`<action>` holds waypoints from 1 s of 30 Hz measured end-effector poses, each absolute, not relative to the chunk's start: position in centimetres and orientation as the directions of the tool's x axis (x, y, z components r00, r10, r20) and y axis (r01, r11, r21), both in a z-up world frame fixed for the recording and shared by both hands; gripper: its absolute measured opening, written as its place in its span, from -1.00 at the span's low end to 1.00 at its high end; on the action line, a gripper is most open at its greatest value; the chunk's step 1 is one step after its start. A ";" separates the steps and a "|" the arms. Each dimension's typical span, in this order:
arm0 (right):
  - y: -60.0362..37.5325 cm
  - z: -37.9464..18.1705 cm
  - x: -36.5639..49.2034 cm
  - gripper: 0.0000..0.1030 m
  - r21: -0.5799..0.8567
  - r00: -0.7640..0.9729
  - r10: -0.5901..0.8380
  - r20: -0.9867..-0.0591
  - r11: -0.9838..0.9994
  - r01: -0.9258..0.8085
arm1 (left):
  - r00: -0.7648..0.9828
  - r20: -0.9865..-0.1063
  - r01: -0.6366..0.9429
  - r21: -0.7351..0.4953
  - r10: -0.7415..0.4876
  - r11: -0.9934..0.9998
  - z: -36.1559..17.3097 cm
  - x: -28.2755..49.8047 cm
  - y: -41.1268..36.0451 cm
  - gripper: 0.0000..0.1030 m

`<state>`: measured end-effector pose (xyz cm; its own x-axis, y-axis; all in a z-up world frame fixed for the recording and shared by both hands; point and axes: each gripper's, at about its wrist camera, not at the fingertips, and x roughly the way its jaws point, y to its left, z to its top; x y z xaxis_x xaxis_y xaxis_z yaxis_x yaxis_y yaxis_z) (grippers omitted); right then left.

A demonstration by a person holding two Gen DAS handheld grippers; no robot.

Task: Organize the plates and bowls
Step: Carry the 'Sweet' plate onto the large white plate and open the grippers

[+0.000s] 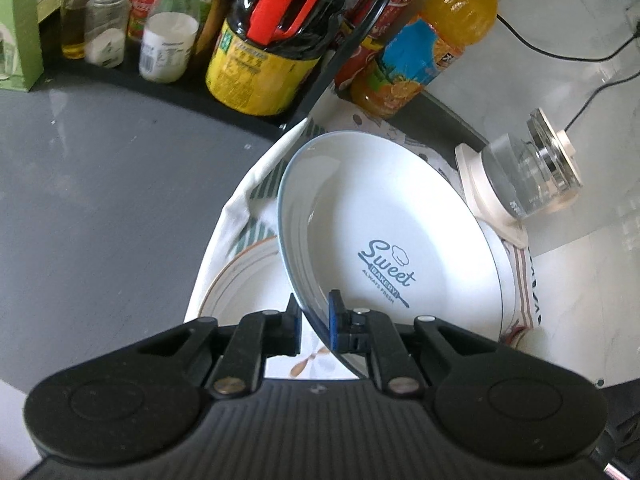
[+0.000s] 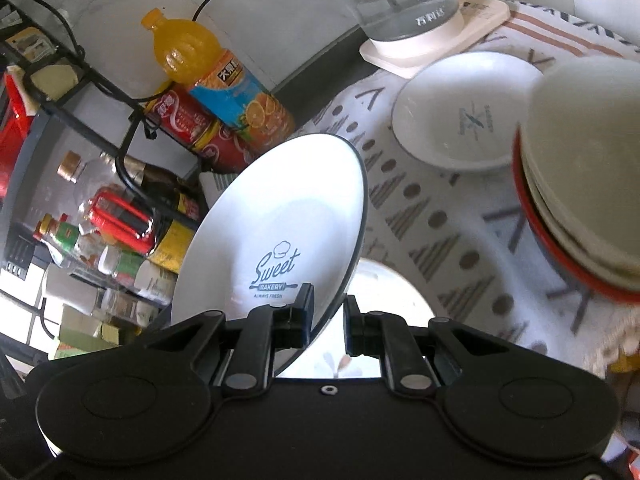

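A white plate (image 1: 384,216) printed "Sweet Bakery" hangs tilted above the patterned cloth (image 1: 256,184), and my left gripper (image 1: 314,308) is shut on its near rim. Under it lies a plate with an orange rim line (image 1: 240,280). In the right wrist view my right gripper (image 2: 328,308) is shut on the rim of a tilted "Sweet Bakery" plate (image 2: 280,216). A flower-print plate (image 2: 384,292) lies flat below it. A small white dish (image 2: 464,112) rests on the cloth farther back. A stack of bowls (image 2: 580,200) with a red one at the bottom stands at the right.
A glass kettle on a cream base (image 1: 520,184) (image 2: 404,4) stands at the cloth's far edge. An orange juice bottle (image 1: 424,48) (image 2: 216,72), a dark sauce bottle (image 1: 264,60), several jars (image 1: 168,44) and a black wire rack (image 2: 80,64) crowd the back. Grey countertop (image 1: 100,200) lies left.
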<state>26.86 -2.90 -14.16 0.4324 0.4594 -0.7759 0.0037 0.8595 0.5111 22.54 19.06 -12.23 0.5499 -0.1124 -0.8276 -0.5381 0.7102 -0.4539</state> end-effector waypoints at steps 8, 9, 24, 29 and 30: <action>-3.4 -14.4 23.8 -0.73 0.503 0.436 0.452 -0.778 0.864 0.002 | 0.542 -0.832 -0.528 -0.447 -0.119 0.722 -12.5 20.1 18.3 -0.78; -3.5 -14.5 23.6 -0.73 0.501 0.435 0.450 -0.780 0.865 0.002 | 0.539 -0.834 -0.530 -0.446 -0.120 0.721 -12.7 19.8 18.2 -0.78; -4.9 -15.5 20.8 -0.73 0.452 0.405 0.424 -0.810 0.891 -0.027 | 0.518 -0.847 -0.526 -0.424 -0.118 0.737 -14.1 17.4 16.2 -0.78; -5.4 -15.9 20.5 -0.73 0.443 0.387 0.420 -0.821 0.896 -0.033 | 0.507 -0.853 -0.528 -0.419 -0.122 0.739 -14.5 17.1 15.8 -0.78; -5.4 -15.9 20.5 -0.73 0.440 0.385 0.418 -0.823 0.897 -0.034 | 0.504 -0.855 -0.529 -0.416 -0.121 0.740 -14.6 17.1 15.7 -0.78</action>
